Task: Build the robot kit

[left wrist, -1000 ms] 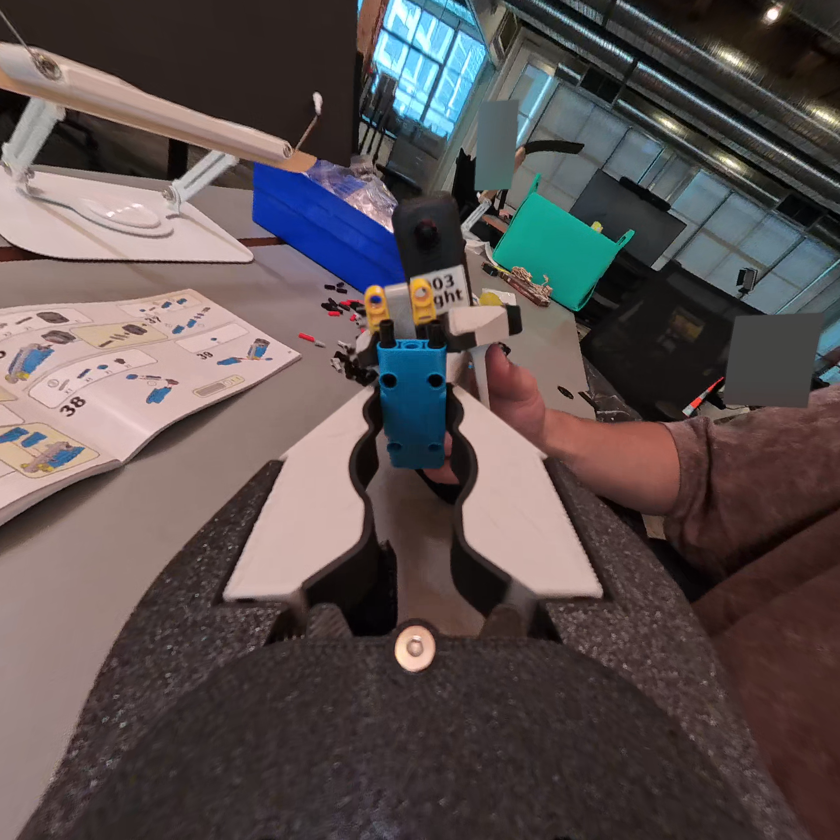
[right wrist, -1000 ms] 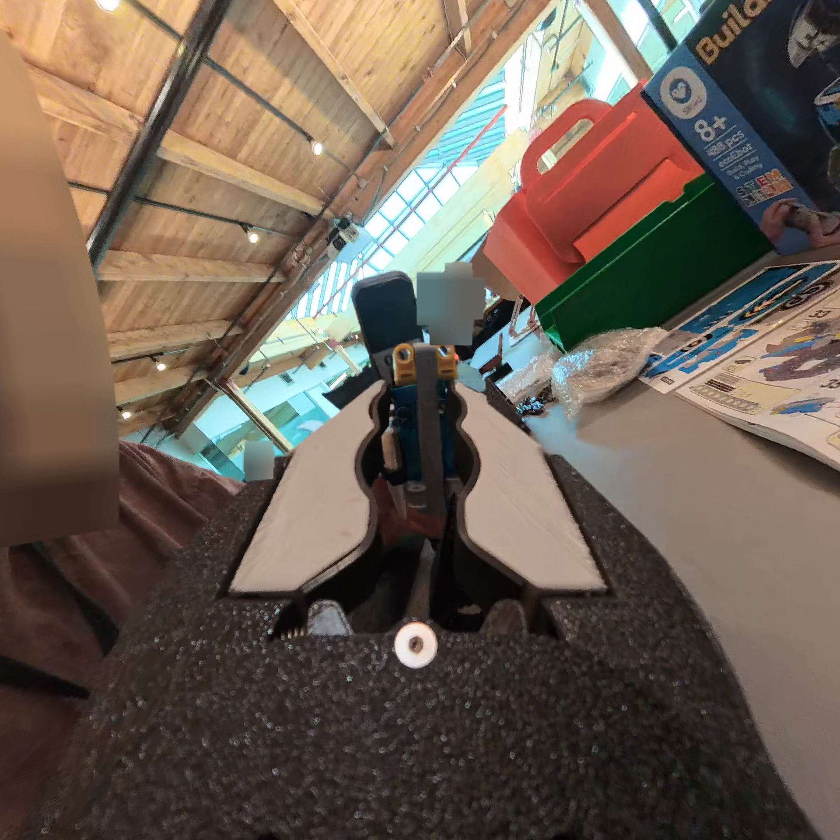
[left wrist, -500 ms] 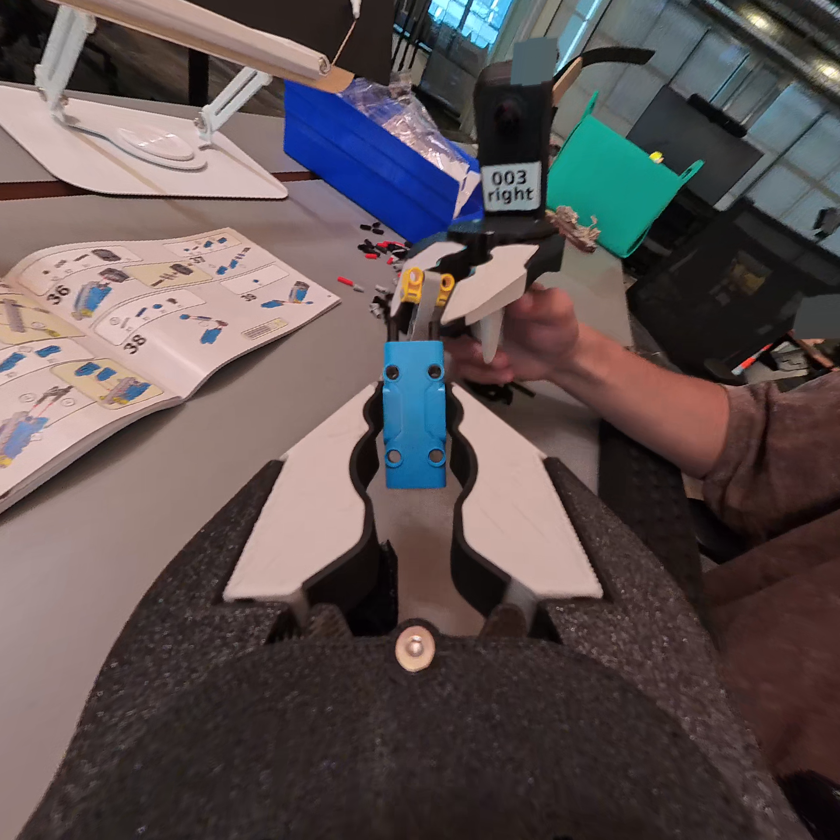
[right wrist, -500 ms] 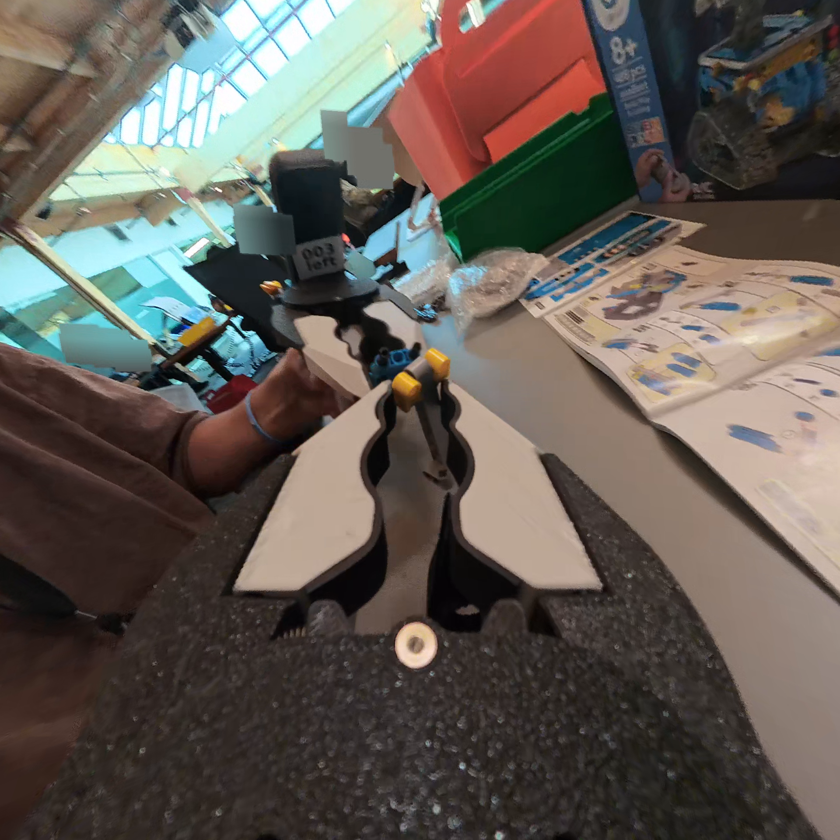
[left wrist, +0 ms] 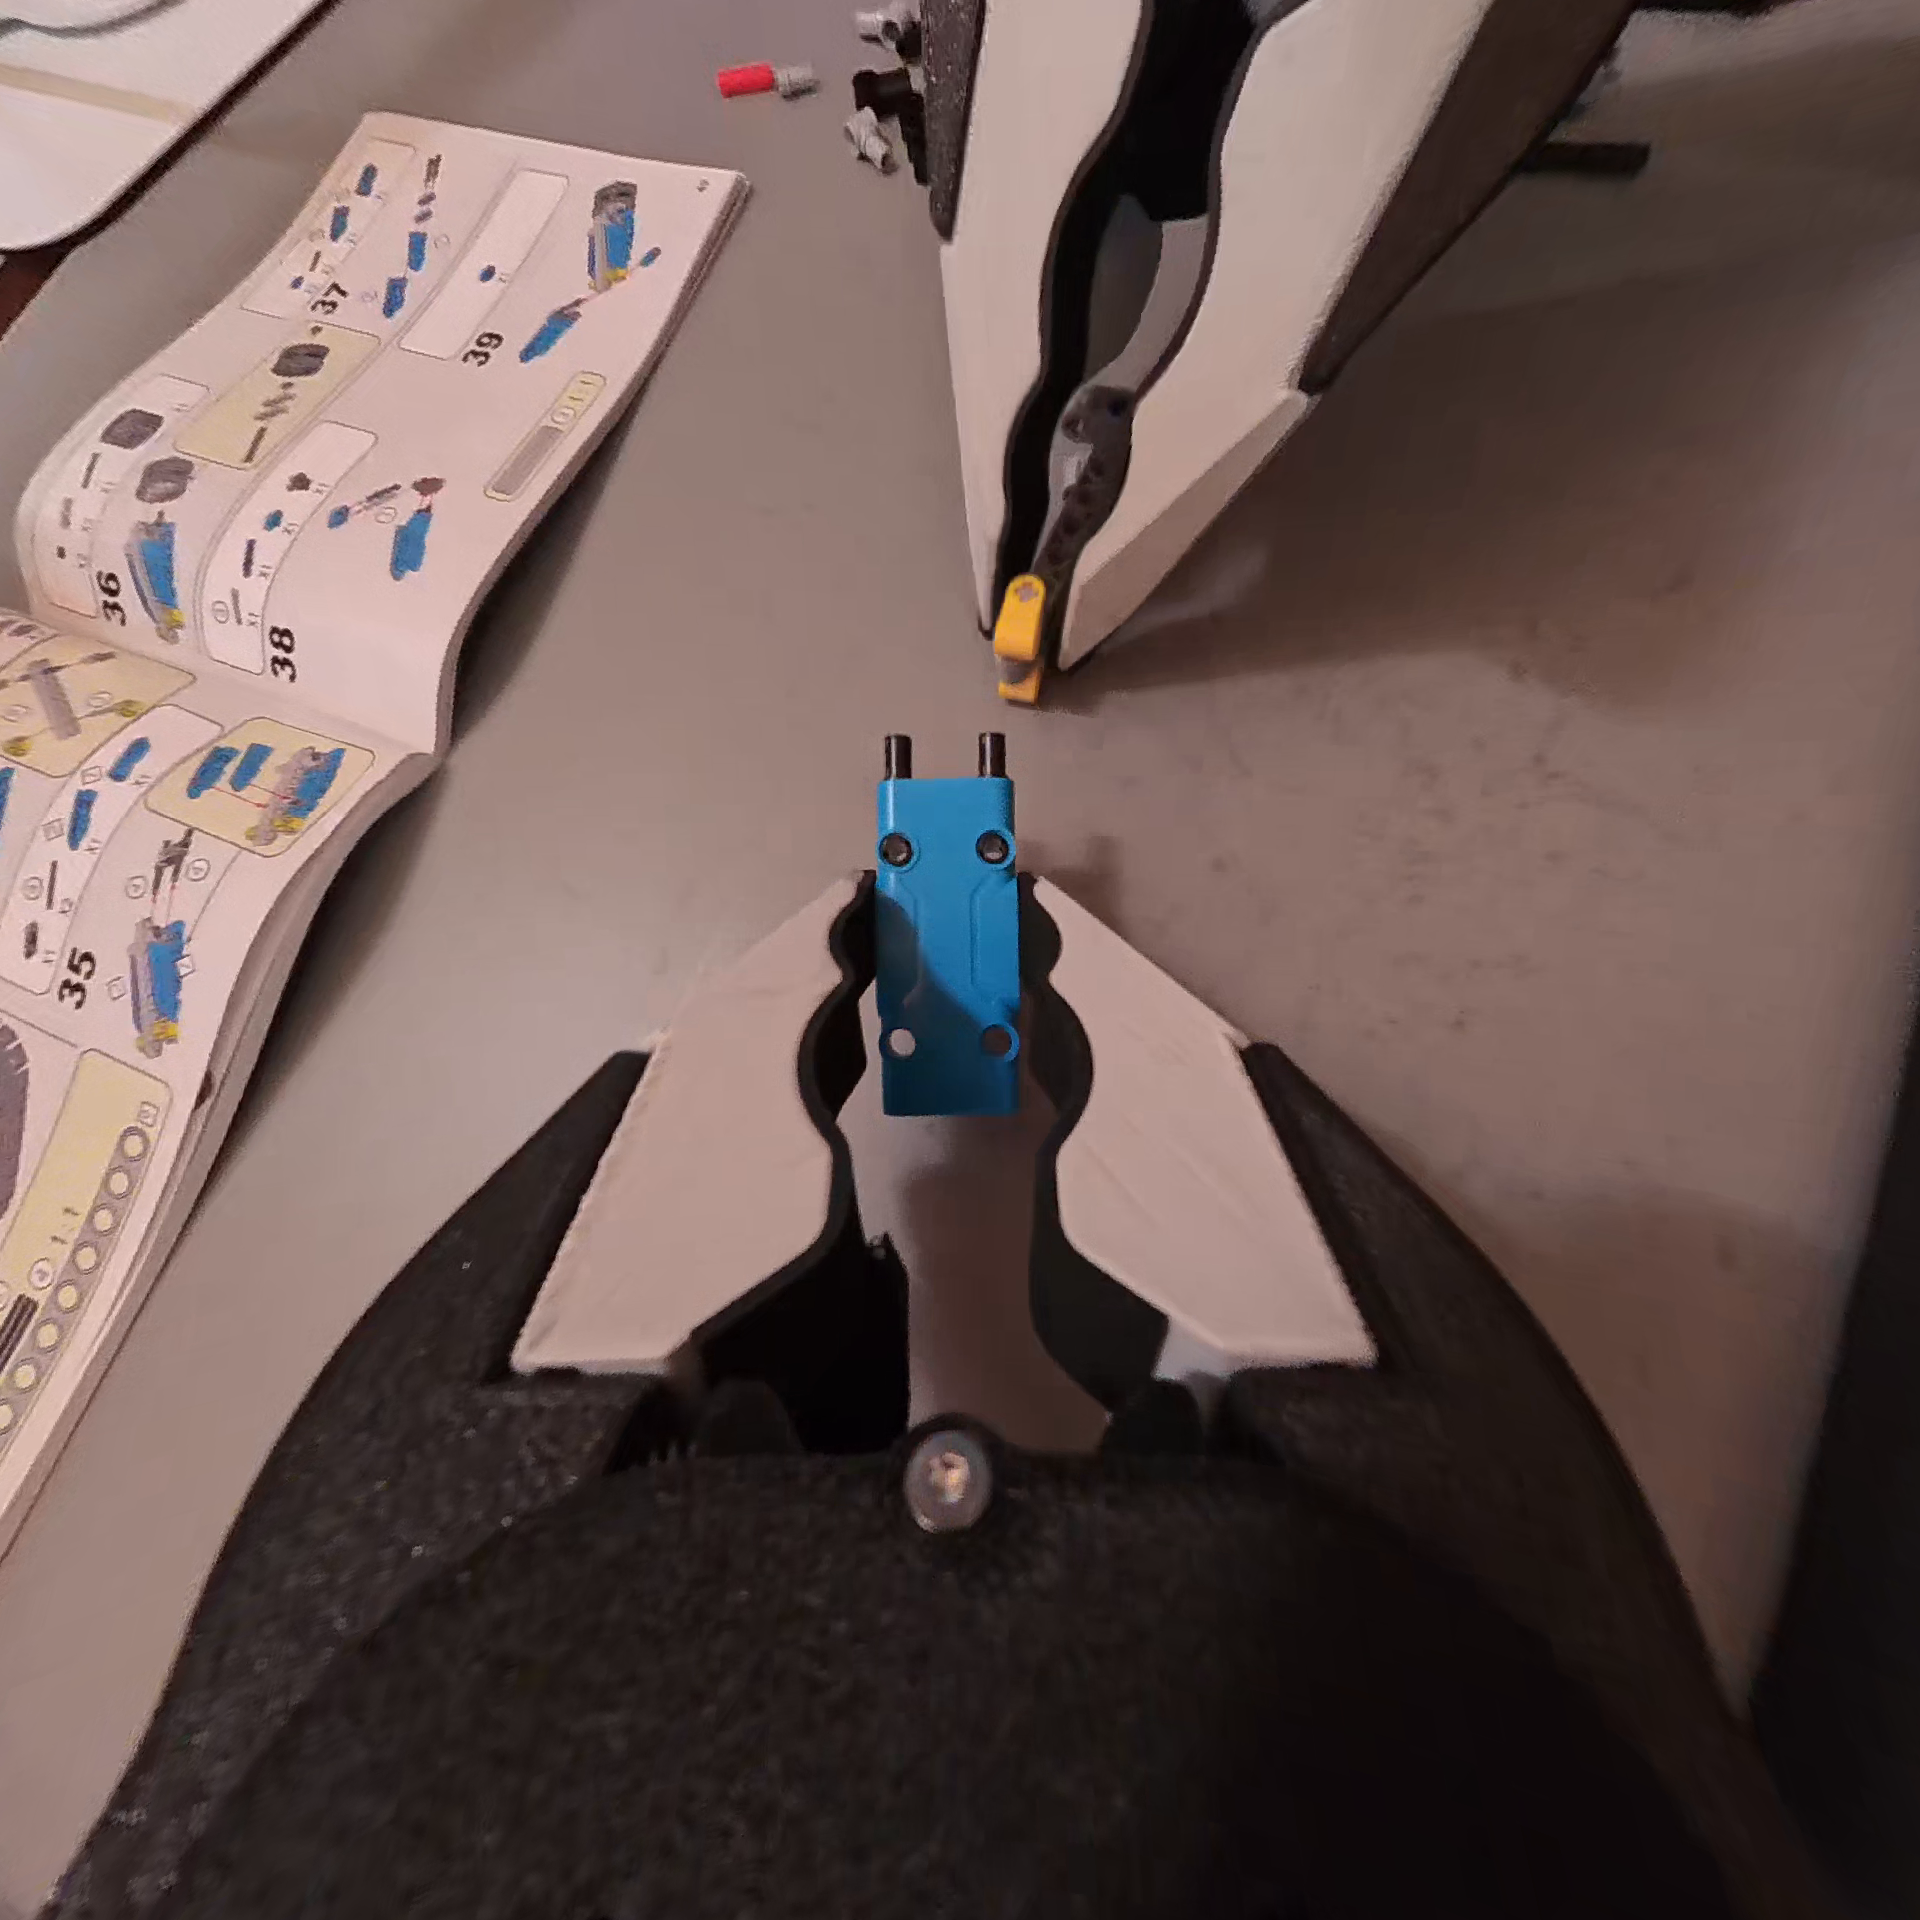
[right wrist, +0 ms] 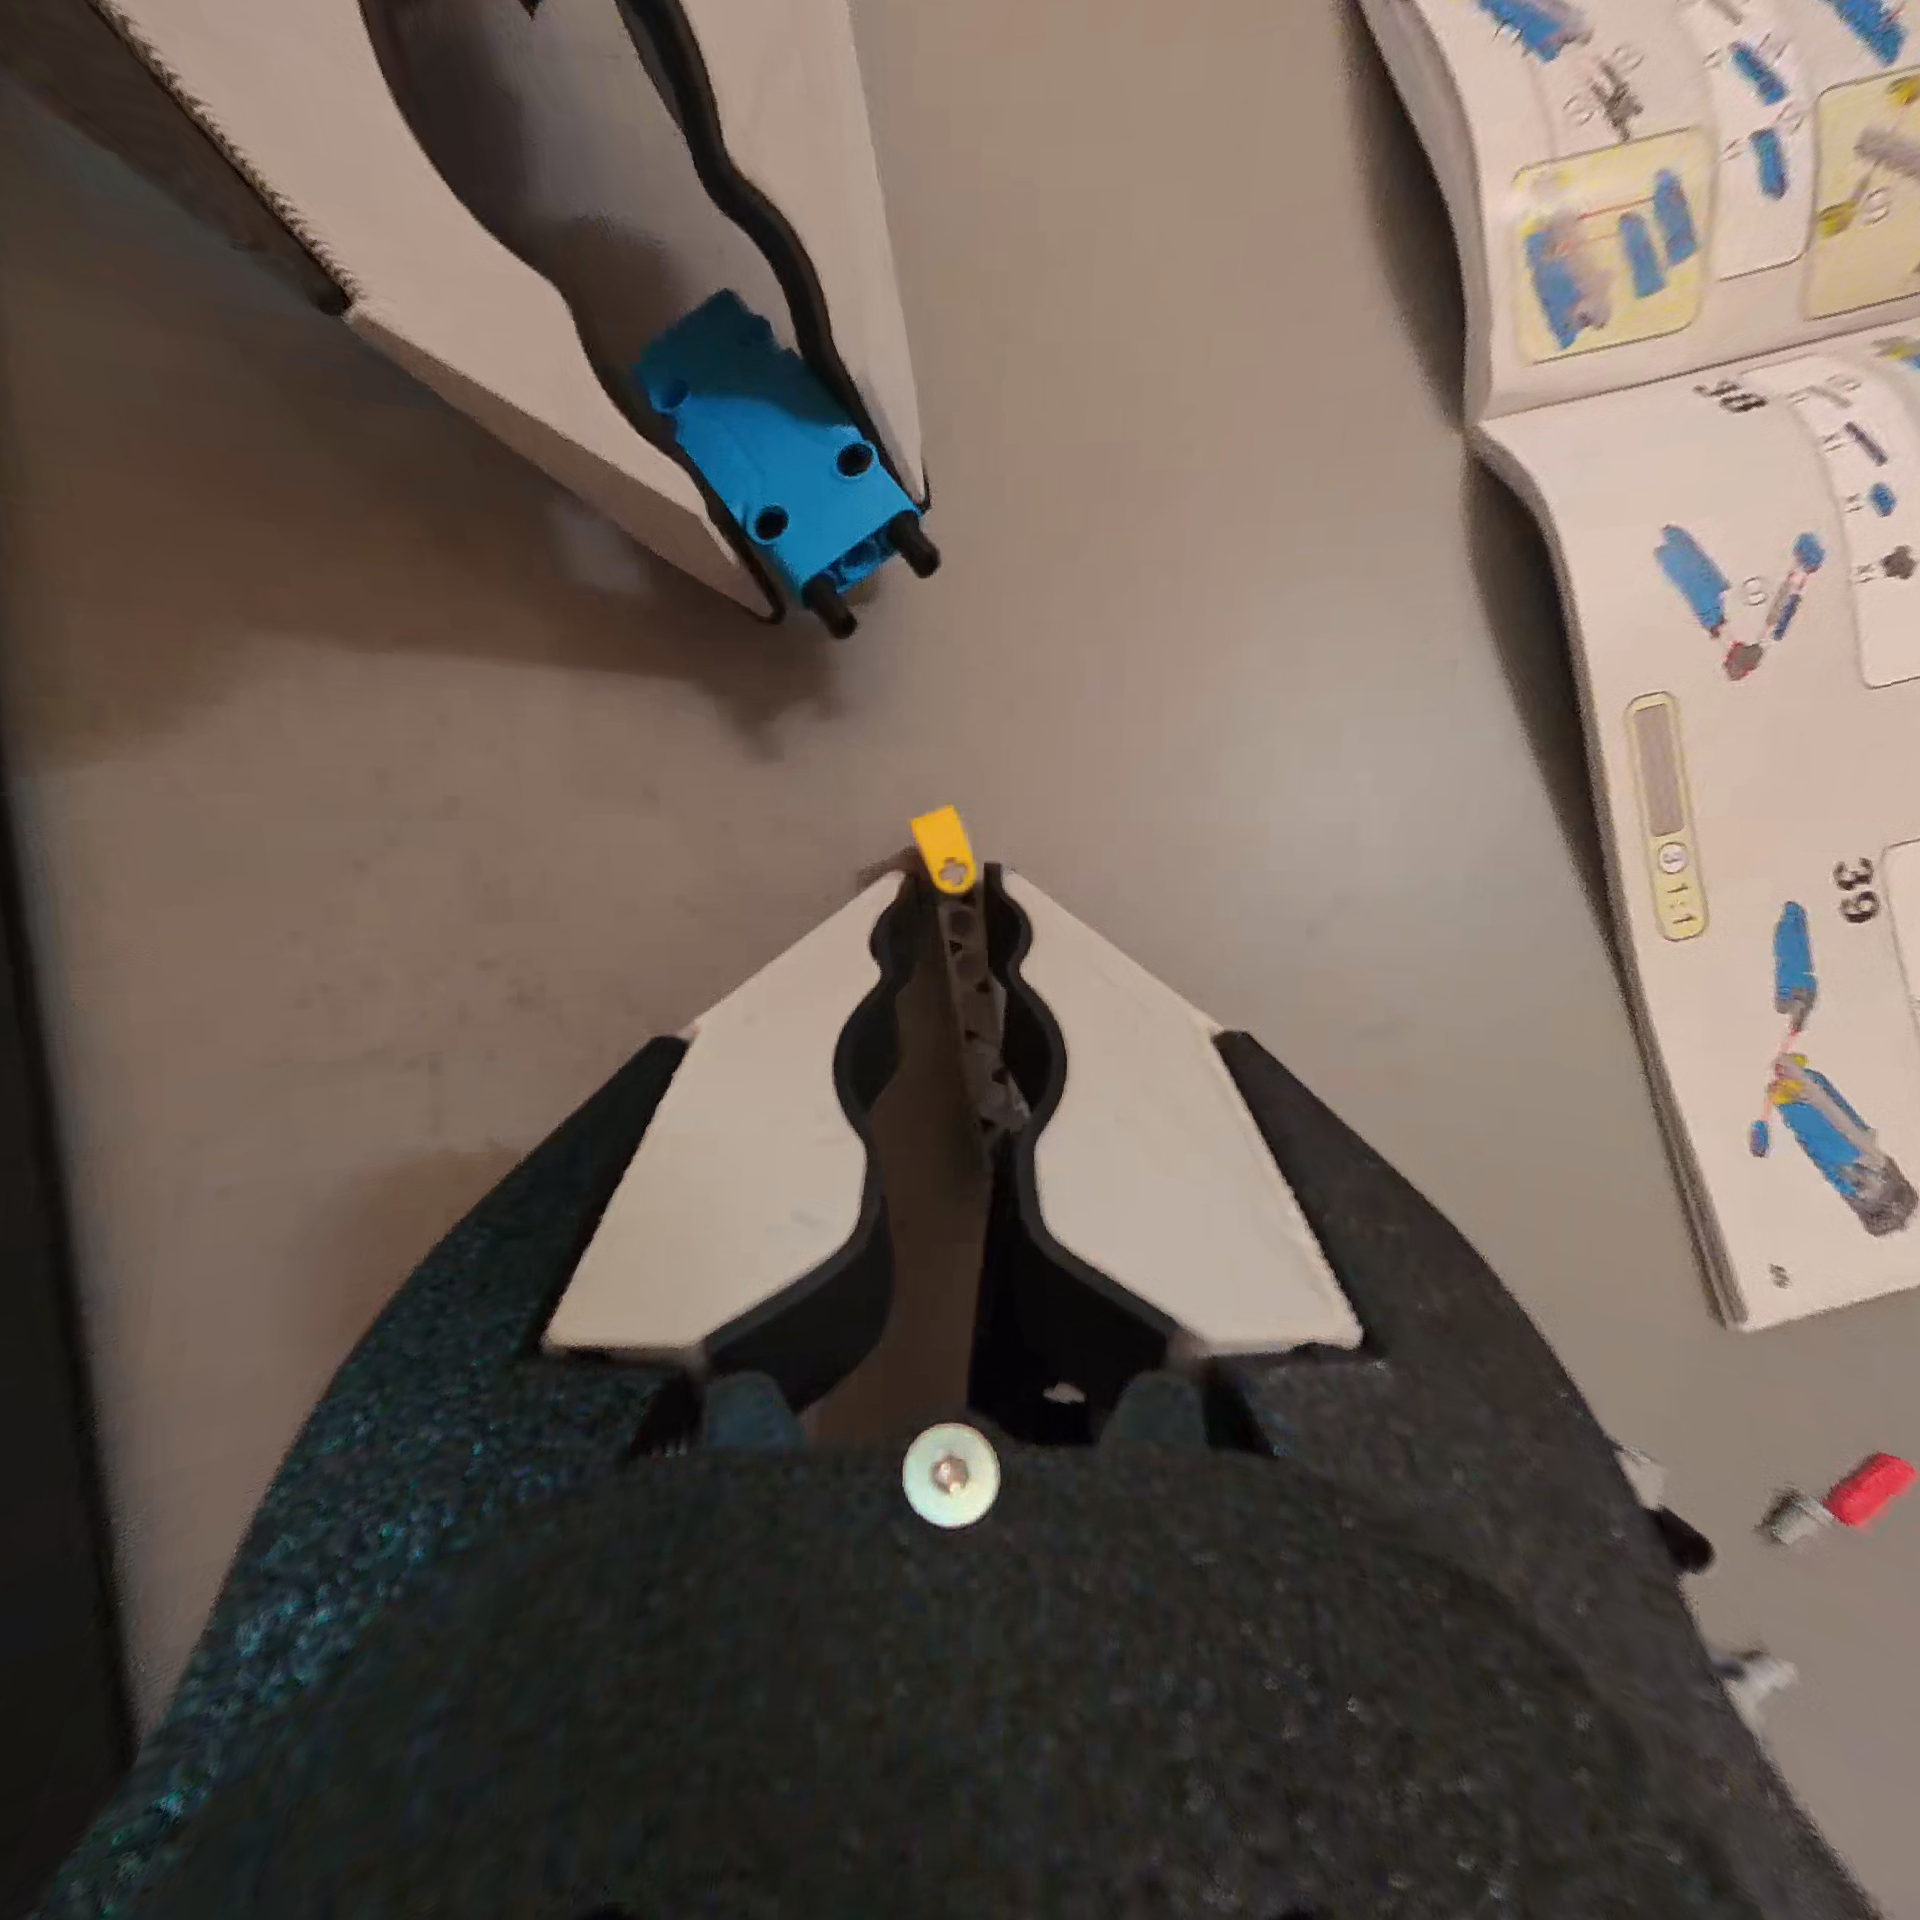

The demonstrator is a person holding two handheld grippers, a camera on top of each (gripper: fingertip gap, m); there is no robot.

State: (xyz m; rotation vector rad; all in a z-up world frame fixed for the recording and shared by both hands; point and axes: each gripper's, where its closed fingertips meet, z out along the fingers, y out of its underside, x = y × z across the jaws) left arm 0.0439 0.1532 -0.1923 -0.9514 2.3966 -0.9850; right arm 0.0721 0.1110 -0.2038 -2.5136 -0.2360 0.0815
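Note:
My left gripper [left wrist: 943,883] is shut on a blue block [left wrist: 945,956] with two black pins [left wrist: 943,752] sticking out of its far end. It points down at the grey table [left wrist: 1455,831]. My right gripper [right wrist: 943,875] is shut on a dark grey beam [right wrist: 971,997] with a yellow connector [right wrist: 943,850] at its tip. In the left wrist view the right gripper [left wrist: 1023,623] comes in from the top, its yellow connector [left wrist: 1018,634] a short way beyond the black pins. In the right wrist view the left gripper [right wrist: 847,561] with the blue block [right wrist: 774,468] is at the upper left.
An open instruction booklet [left wrist: 260,582] lies on the table to the left, and shows at the right in the right wrist view [right wrist: 1714,675]. Small loose parts, one red [left wrist: 750,79], lie beyond it near the top. A red part [right wrist: 1865,1486] and grey bits also show at the right. The gap from one gripper's tips to the other's is roughly 6 cm.
Both grippers have tipped down from facing the room to facing the tabletop. The blue block and the yellow-tipped beam, joined one second ago, are now apart with a small gap between them.

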